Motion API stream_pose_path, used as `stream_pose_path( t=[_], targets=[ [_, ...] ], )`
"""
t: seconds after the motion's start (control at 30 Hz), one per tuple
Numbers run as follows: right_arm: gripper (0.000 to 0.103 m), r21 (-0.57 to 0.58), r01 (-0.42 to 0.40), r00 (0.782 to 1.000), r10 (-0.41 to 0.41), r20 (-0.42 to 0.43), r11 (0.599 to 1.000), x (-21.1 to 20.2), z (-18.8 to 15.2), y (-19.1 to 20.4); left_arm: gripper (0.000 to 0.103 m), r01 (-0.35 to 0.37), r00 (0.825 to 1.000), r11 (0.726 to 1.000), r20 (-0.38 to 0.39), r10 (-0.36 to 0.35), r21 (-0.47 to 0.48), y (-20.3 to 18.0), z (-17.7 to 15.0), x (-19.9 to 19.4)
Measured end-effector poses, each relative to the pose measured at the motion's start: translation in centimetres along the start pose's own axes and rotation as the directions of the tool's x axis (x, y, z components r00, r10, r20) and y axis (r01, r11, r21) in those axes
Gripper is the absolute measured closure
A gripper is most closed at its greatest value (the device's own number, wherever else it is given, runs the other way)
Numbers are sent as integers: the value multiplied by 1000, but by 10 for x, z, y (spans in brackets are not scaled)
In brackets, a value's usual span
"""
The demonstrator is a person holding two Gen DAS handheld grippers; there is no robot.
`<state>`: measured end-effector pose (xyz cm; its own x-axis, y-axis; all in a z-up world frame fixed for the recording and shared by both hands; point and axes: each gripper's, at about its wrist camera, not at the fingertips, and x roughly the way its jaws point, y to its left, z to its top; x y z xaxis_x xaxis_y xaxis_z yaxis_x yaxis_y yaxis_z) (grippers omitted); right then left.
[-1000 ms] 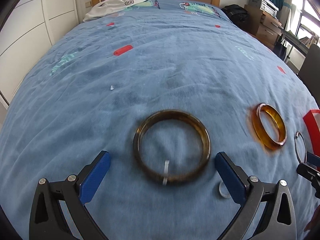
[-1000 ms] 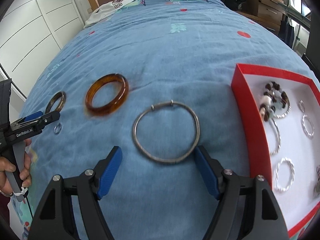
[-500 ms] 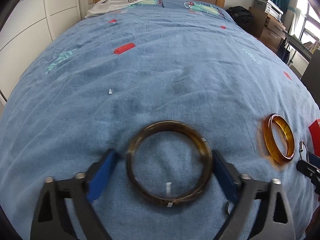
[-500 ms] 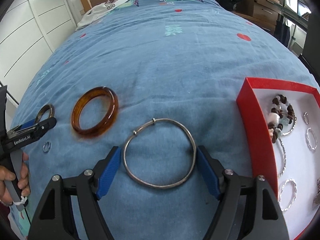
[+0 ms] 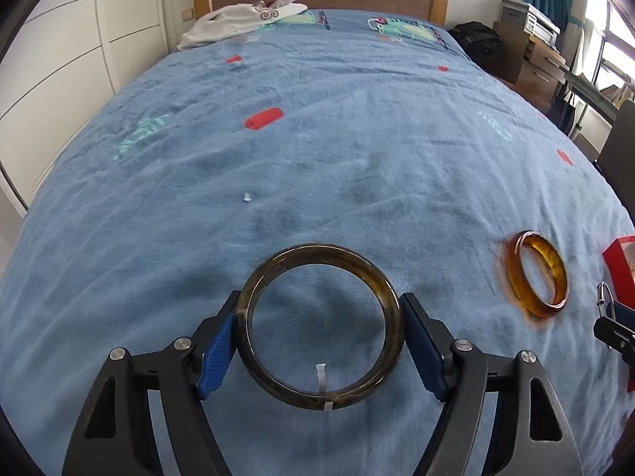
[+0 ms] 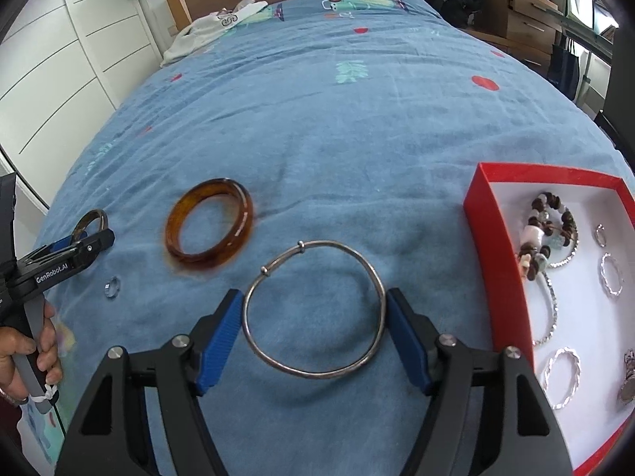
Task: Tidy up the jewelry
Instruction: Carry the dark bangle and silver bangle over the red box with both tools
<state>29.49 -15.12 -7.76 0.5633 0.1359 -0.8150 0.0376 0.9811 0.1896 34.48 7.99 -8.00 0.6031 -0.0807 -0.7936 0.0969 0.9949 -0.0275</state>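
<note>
Left gripper (image 5: 319,347) tilting downward, jaws just closing, clamping dark bangle (image 5: 320,327). Right gripper (image 6: 313,337) likewise, closing, pinching silver bangle (image 6: 313,309). One amber bangle (image 6: 209,228) lying loose.

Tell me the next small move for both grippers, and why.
Probably lift both straight up, then carry toward the red box. The left gripper has just closed onto the dark bangle, pads touching its sides; the right gripper has closed onto the silver bangle. Both bangles lie gripped on the bedspread, outside the box.
</note>
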Motion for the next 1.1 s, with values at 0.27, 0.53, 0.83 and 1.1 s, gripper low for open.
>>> stream_pose_path(
  t=[0.27, 0.53, 0.83, 1.1],
  targets=[
    [33, -10, -46, 997, 47, 68, 999, -53, 8, 6, 27, -12, 999, 1000, 40, 12, 8, -7, 5, -50],
    [33, -8, -34, 991, 35, 132, 999, -115, 11, -23, 27, 32, 996, 998, 78, -36, 55, -51, 12, -98],
    [33, 6, 61, 991, -61, 117, 998, -150, -5, -111, 27, 187, 978, 969, 59, -199, 159, -161, 10, -106],
    [33, -43, 52, 997, -49, 57, 998, -134, 0, -186, 27, 311, 948, 913, -17, -318, 265, -274, -3, -84]
  ],
)
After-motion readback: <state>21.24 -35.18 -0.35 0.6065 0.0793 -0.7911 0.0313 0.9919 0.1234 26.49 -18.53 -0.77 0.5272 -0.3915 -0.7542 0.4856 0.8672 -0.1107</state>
